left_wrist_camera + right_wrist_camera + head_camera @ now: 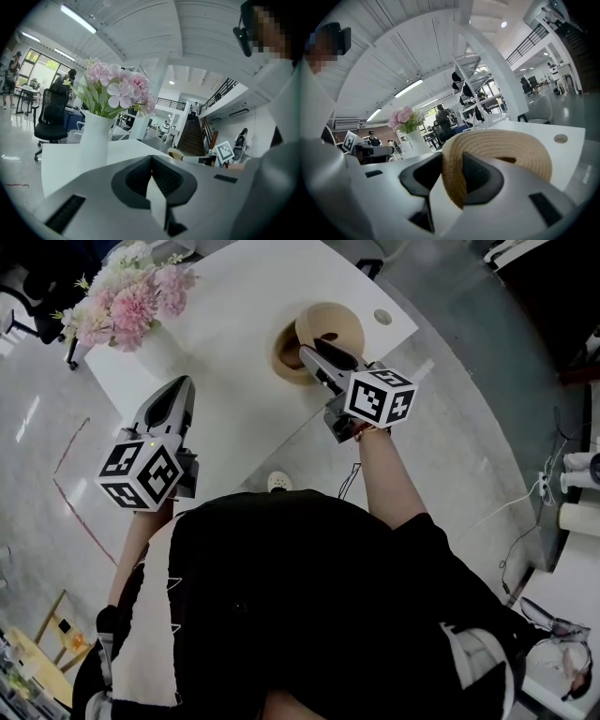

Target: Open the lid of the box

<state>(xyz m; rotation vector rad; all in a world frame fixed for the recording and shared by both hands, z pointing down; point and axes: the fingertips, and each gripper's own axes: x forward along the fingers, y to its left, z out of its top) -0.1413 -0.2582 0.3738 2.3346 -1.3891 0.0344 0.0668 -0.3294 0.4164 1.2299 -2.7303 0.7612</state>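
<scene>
Right gripper view: right gripper [451, 161], jaws clamped on the rim of the woven lid [511, 145], which is tilted above the box [284, 359] on the white table [234, 296]. The rim is best held firmly and lifted evenly. Left gripper [151, 158]: closed, empty.

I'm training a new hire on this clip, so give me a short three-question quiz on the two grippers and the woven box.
1. True or false: the left gripper is shut with nothing between its jaws.
2. Multiple choice: the right gripper is clamped on A) the woven lid, B) a chair, C) a cup.
3. Short answer: in the head view, what stands at the left end of the white table?

Key: 1 true. 2 A, it grips the lid's rim. 3 a white vase of pink flowers.
</scene>
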